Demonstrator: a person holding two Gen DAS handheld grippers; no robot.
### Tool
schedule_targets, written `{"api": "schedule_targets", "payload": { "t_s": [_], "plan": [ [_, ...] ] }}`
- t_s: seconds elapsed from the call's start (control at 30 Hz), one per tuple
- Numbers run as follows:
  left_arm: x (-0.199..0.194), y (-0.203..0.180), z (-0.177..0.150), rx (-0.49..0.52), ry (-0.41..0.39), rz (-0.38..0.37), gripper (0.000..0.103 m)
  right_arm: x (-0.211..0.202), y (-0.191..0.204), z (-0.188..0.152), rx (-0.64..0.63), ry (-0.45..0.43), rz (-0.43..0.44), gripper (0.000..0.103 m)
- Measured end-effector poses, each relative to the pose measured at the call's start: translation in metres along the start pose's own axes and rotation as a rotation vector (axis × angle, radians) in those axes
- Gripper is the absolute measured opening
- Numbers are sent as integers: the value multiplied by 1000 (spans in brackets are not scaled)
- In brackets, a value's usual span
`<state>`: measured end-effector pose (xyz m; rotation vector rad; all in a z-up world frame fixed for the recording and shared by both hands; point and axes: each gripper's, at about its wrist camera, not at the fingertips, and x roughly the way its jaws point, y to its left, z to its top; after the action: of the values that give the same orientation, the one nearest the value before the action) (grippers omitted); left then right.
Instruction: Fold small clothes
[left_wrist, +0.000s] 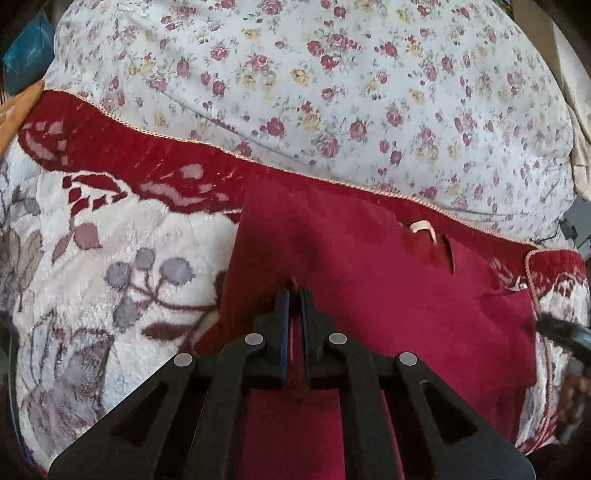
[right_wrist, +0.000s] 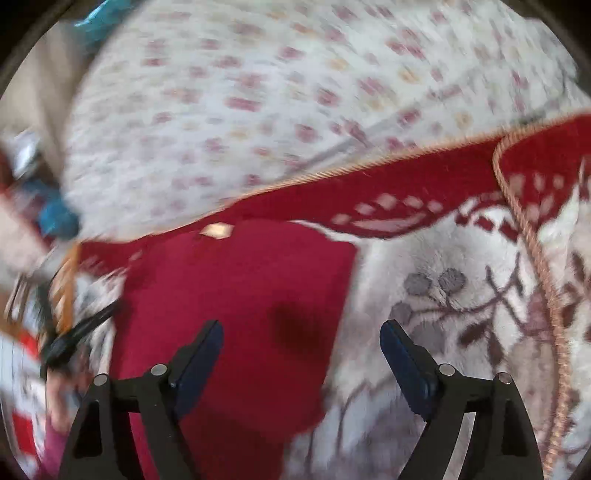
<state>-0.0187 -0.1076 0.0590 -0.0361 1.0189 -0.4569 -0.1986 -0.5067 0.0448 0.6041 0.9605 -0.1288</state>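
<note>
Where the red garment (left_wrist: 369, 266) lies flat on the plush red-and-white blanket (left_wrist: 110, 236), we find the left gripper (left_wrist: 294, 295) pinched tight on a small ridge of its cloth near the garment's near edge. We see the right gripper (right_wrist: 301, 332) hanging over the same garment (right_wrist: 240, 295) with its fingers spread wide, holding nothing. A pale tag (left_wrist: 421, 229) sits at the garment's far edge; we read no writing on it. Beyond lies a floral sheet (left_wrist: 332, 74). The right view is blurred.
</note>
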Motion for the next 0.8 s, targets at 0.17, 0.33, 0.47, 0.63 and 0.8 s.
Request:
{"api": "schedule_targets", "payload": {
  "t_s": [0.17,0.33,0.47,0.63,0.8],
  "plan": [
    [3,3,6,16,-18,1,5,37,11,11,-94,4,-57,13],
    [15,8,0,3,24,15,5,29,1,14,-154,-62,-211,11],
    [-2,6,-4,21,-25,26,5,26,-10,8,-73,-22,-196,15],
    [-2,1,-11,54,-18,36,21,-24,28,-13,-166,-83,-162,29],
    [11,-15,-26,158,2,100,21,14,41,-65,-273,52,-258,29]
  ]
}}
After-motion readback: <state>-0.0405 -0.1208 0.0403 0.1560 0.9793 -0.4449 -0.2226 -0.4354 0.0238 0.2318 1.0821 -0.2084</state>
